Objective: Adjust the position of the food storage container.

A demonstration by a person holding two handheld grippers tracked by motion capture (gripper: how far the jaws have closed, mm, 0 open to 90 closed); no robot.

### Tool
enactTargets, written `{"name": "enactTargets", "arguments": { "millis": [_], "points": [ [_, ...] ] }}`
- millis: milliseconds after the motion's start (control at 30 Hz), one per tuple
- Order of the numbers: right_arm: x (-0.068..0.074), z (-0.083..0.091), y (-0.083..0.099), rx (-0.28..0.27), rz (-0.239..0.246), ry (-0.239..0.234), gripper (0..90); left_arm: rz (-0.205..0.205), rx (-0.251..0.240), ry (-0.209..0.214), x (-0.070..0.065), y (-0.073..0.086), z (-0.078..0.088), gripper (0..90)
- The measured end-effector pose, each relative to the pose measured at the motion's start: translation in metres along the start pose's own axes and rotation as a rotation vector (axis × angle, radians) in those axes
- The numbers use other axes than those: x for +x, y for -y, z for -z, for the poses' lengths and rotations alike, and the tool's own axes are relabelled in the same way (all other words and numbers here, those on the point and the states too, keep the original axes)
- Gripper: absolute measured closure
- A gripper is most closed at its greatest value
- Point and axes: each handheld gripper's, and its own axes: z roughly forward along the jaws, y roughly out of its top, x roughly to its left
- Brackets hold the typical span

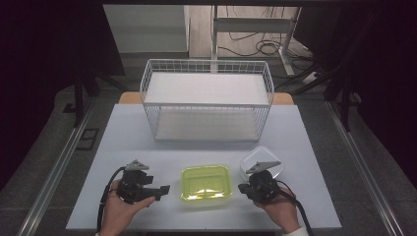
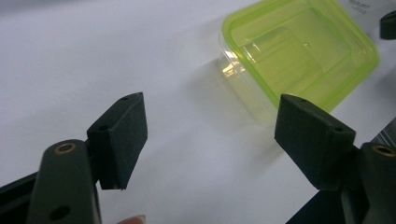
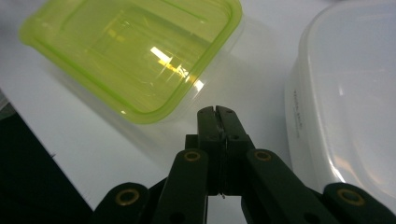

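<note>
A laboratory-style recording workspace. A plain white table (image 1: 128, 132) stands on a grey floor between metal floor rails (image 1: 54, 169), with dark screens (image 1: 44, 59) at both sides. Loose cables (image 1: 255, 46) lie beneath a metal frame (image 1: 251, 24) behind, and a white wire rack (image 1: 206, 98) stands on the table.

high: above, forward-down | claw views: close | shared: green-lidded box (image 1: 206, 182)
</note>
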Motion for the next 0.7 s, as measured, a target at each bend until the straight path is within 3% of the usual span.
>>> {"name": "enactTargets", "arguments": {
  "millis": [300, 700],
  "points": [
    [0.014, -0.023, -0.011, 0.039, 0.023, 0.072, 88.9, 0.02, -0.011, -0.002, 0.009, 0.002, 0.003, 25.0],
    [0.03, -0.039, -0.023, 0.03, 0.046, 0.048, 88.9, 0.036, -0.021, -0.004, 0.015, 0.003, 0.008, 24.9]
  ]
}}
